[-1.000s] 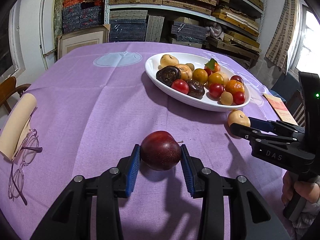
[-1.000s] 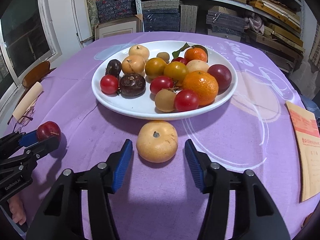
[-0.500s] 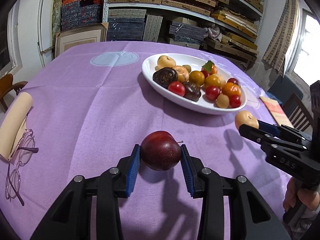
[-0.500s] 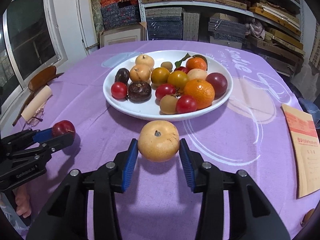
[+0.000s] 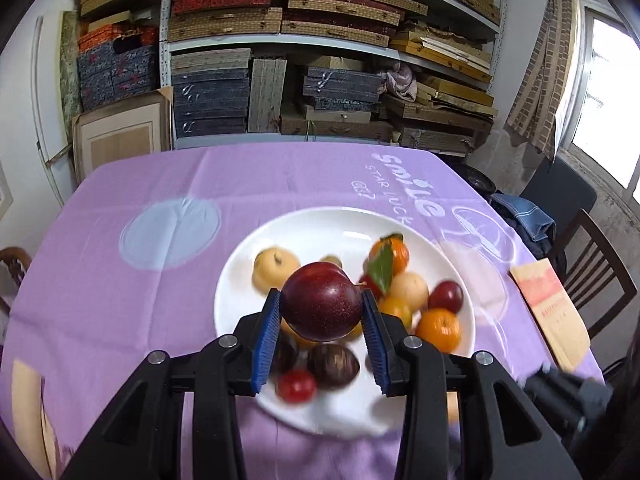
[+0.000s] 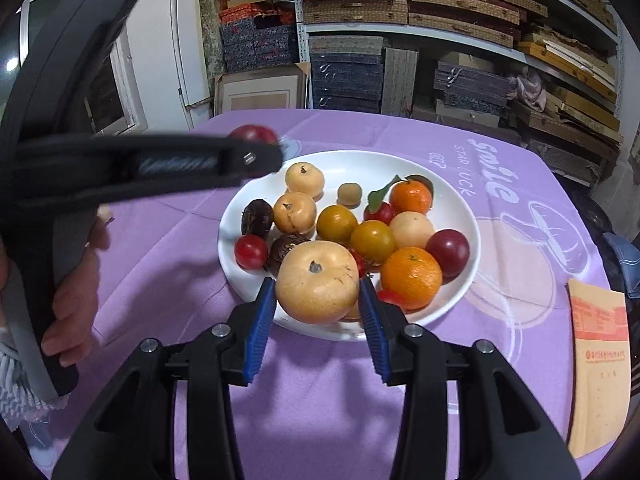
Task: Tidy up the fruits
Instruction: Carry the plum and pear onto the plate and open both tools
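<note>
Left tool [image 5: 321,309]: clenched on the dark red plum [image 5: 321,301], blue pads pressed to both its sides; held in the air above the near half of the plate [image 5: 320,224].
Left tool, seen from the right wrist: crosses the upper left of that view [image 6: 256,158], plum tip showing just past the plate's far left rim; a hand [image 6: 74,292] wrapped round the handle.
Right tool [image 6: 318,294]: clenched on the pale yellow pear-like fruit [image 6: 317,281], stem end up; held over the plate's near rim.
Plate: white, oval, resting on the purple cloth of the desk [image 5: 140,300], right of the desk's middle and nearer its right edge.
Plate contents: two oranges, one with a green leaf [image 6: 412,196], yellow and red round fruits, two dark brown ones, pale ones; packed in the middle and right.
Open room on the plate: bare white along the far rim and the left rim.
Open room on the desk: wide bare cloth to the left of the plate and toward the far edge.
Right edge of the desk: a tan envelope [image 6: 598,372] lying flat, apart from the plate.
Beyond the far edge: shelves [image 5: 328,40] stacked with boxes.
Beyond the right edge: a dark chair [image 5: 600,276].
</note>
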Available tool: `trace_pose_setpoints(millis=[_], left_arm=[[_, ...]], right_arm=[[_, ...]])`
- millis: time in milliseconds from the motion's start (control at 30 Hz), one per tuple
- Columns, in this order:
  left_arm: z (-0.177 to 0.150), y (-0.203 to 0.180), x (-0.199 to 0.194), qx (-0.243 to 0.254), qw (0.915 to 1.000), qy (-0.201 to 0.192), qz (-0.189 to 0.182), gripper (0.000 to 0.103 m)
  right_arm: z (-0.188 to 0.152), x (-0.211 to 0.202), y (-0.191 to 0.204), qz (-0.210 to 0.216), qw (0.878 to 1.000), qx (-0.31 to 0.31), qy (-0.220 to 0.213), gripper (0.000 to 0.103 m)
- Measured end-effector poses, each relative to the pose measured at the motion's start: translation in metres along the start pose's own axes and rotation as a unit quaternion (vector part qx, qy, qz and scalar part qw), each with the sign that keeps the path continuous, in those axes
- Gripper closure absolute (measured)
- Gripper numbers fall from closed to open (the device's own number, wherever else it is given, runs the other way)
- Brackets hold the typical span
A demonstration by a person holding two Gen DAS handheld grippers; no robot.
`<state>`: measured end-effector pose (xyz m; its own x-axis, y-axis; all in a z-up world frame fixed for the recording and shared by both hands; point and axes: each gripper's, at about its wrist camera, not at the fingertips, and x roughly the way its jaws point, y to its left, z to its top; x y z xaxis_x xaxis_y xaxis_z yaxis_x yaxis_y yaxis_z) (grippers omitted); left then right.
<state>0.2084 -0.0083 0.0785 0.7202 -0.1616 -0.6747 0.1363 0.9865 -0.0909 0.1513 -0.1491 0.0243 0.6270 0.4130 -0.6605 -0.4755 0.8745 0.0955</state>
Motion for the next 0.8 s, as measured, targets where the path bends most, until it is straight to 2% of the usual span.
trace_pose_setpoints(millis=[133, 333, 500, 600, 667, 733, 800], left_arm=[[0.023, 0.0, 0.036, 0.001, 0.9999, 0.016, 0.005, 0.063], [0.036, -0.005, 0.088, 0.01, 0.9985, 0.054, 0.003, 0.063], [0.037, -0.006, 0.11, 0.005, 0.9976, 0.069, -0.001, 0.062], [0.036, -0.009, 0.113, 0.015, 0.9978, 0.064, 0.008, 0.061], [0.035, -0.01, 0.111, 0.017, 0.998, 0.059, 0.01, 0.054], [0.036, -0.011, 0.108, 0.016, 0.9984, 0.054, 0.013, 0.044], [0.036, -0.012, 0.104, 0.018, 0.9986, 0.047, 0.017, 0.042]], right_arm=[[0.004, 0.015, 0.007, 0.011, 1.0, -0.005, 0.005, 0.061], [0.009, 0.033, 0.008, 0.012, 1.0, -0.009, 0.013, 0.061], [0.007, 0.044, 0.003, 0.006, 1.0, -0.006, 0.021, 0.061], [0.006, 0.044, 0.004, 0.007, 1.0, -0.006, 0.018, 0.061], [0.006, 0.043, 0.005, 0.001, 1.0, -0.01, 0.013, 0.058], [0.006, 0.041, 0.004, -0.001, 1.0, -0.006, 0.007, 0.045], [0.006, 0.038, 0.004, -0.005, 1.0, -0.008, 0.002, 0.043]])
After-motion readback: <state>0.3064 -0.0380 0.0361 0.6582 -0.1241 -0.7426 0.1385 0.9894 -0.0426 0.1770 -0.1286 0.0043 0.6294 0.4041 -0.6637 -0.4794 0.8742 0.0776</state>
